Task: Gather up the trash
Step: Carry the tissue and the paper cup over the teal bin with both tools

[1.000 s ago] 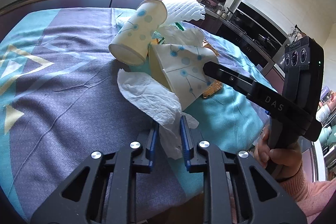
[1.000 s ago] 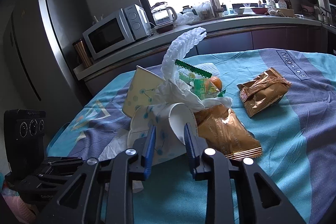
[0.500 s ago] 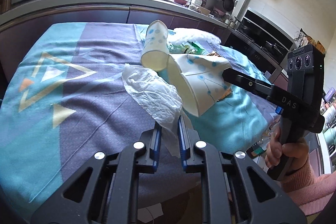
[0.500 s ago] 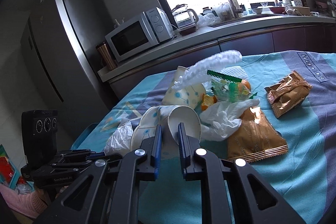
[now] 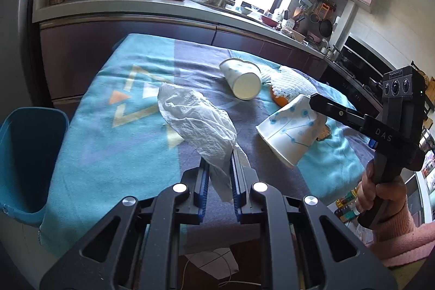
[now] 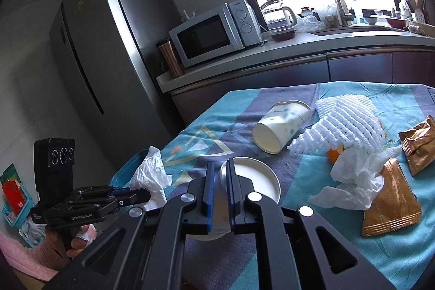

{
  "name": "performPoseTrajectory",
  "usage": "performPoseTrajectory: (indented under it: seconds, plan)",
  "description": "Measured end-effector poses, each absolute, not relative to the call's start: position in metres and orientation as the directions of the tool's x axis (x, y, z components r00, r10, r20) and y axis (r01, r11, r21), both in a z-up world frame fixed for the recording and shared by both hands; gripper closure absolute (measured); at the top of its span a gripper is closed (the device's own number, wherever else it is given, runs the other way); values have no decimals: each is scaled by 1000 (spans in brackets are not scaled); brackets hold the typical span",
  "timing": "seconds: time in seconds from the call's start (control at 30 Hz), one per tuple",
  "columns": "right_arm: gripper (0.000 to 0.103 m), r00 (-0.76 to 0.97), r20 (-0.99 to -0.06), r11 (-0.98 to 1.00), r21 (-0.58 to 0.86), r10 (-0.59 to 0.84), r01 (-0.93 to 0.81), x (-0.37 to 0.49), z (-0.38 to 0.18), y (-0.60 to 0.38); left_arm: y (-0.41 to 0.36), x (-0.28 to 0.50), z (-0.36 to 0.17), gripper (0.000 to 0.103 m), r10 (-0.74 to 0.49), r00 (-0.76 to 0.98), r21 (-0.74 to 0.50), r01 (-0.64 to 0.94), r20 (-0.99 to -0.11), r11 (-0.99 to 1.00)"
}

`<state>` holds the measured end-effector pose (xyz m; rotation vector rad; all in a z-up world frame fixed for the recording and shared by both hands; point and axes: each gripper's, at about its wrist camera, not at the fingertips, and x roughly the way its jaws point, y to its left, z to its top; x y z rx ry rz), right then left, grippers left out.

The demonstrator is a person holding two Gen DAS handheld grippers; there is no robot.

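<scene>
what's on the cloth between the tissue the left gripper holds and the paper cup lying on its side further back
Nothing: in the left wrist view, only bare tablecloth lies between the tissue and the paper cup.

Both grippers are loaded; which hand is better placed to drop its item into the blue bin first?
Left, probably. The left gripper, shut on the tissue, is nearer the blue bin at the table's left edge. The right gripper pinches the paper cup farther over.

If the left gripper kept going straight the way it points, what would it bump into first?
Probably just the tablecloth past the tissue that the left gripper pinches. The lying paper cup sits farther on, a bit right, though depth is hard to judge.
</scene>
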<state>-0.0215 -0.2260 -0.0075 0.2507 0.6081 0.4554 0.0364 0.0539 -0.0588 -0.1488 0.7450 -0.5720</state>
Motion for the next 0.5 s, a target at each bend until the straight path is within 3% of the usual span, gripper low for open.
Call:
performPoseTrajectory:
  seconds: [0.17, 0.37, 0.5]
  plan:
    - [86, 718, -562, 907, 333, 410, -257, -25, -11, -238, 63, 36, -65, 87, -539, 594, -335, 426, -597, 840]
    - [90, 675, -629, 913, 366, 387, -182, -26, -35, -255, 64, 39, -70, 87, -542, 589, -342, 424, -599, 839]
    - [90, 674, -600, 886, 424, 432, -190, -25, -37, -256, 65, 37, -69, 87, -533, 598, -334, 418, -599, 845]
